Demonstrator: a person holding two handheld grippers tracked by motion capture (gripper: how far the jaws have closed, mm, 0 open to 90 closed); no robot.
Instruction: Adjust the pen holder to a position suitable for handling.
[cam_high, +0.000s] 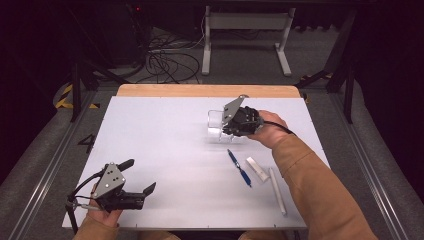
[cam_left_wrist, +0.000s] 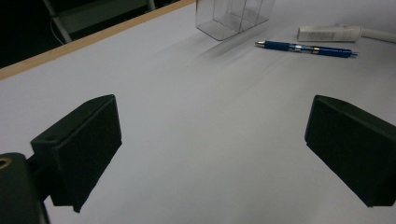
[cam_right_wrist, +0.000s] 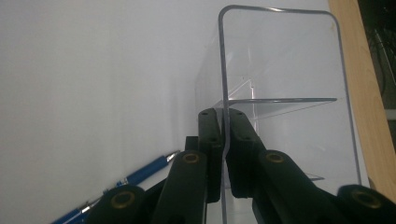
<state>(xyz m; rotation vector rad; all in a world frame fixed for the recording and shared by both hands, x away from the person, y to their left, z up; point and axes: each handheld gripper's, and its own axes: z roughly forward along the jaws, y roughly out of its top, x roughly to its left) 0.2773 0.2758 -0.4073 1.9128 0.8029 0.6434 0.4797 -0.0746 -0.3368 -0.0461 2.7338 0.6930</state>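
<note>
Right gripper (cam_right_wrist: 223, 154) is pinched on just the thin wall of the clear organizer (cam_right_wrist: 280, 93) near the table's far edge, left gripper (cam_high: 139, 176) wide open and empty, so it'll probably slip or tip.

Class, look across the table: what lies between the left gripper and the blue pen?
Nothing. In the high view and the left gripper view, bare white table runs from the open left gripper to the blue pen; the clear box stands beyond that stretch.
</note>
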